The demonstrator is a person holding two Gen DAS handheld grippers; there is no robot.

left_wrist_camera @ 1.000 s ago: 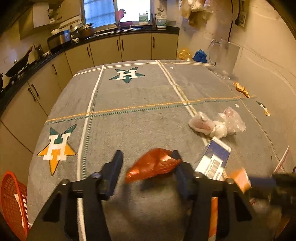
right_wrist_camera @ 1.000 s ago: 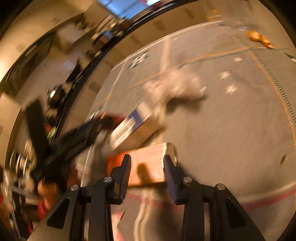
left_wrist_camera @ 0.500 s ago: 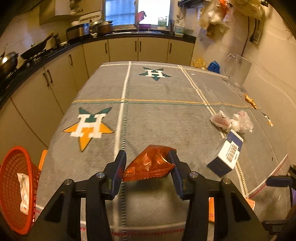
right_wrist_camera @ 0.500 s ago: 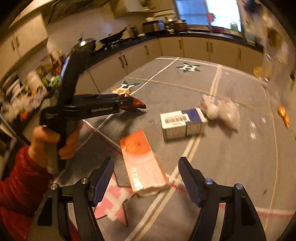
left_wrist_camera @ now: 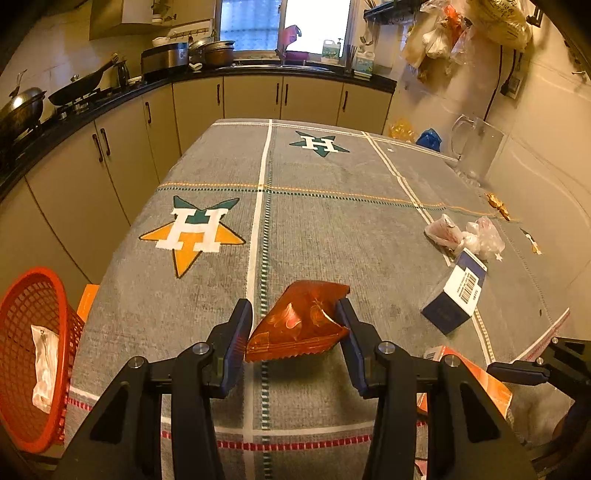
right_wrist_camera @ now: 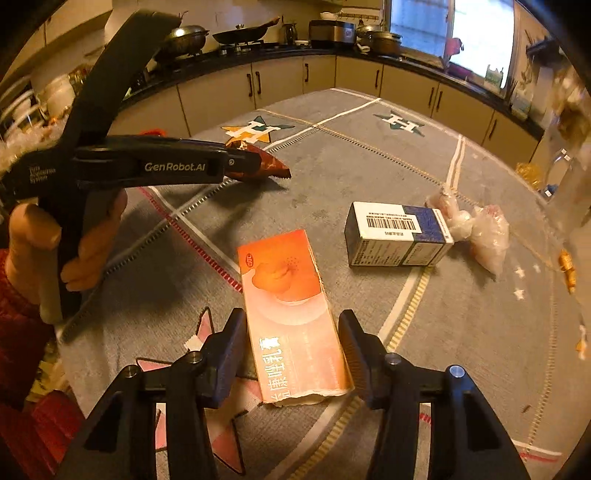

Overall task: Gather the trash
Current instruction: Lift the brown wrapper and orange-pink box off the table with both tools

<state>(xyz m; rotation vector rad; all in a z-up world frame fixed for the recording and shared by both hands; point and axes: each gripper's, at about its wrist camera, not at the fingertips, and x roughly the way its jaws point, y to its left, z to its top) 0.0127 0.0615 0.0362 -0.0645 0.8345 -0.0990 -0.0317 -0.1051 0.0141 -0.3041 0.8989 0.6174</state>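
"GenRobot.AI" on left tongs (right_wrist_camera: 255,166).

A kitchen in warm, dim light: a bright window (left_wrist_camera: 284,26) above a black countertop (left_wrist_camera: 110,103), beige cabinets with dark handles (left_wrist_camera: 251,96) below, pale tiled walls (left_wrist_camera: 535,122), and a bench under a grey cloth with star emblems (left_wrist_camera: 332,221) in the middle.

Two downward wrist views, table (left_wrist_camera: 332,221) shared

Right gripper (right_wrist_camera: 291,349) jaws now closing around orange carton (right_wrist_camera: 291,314).
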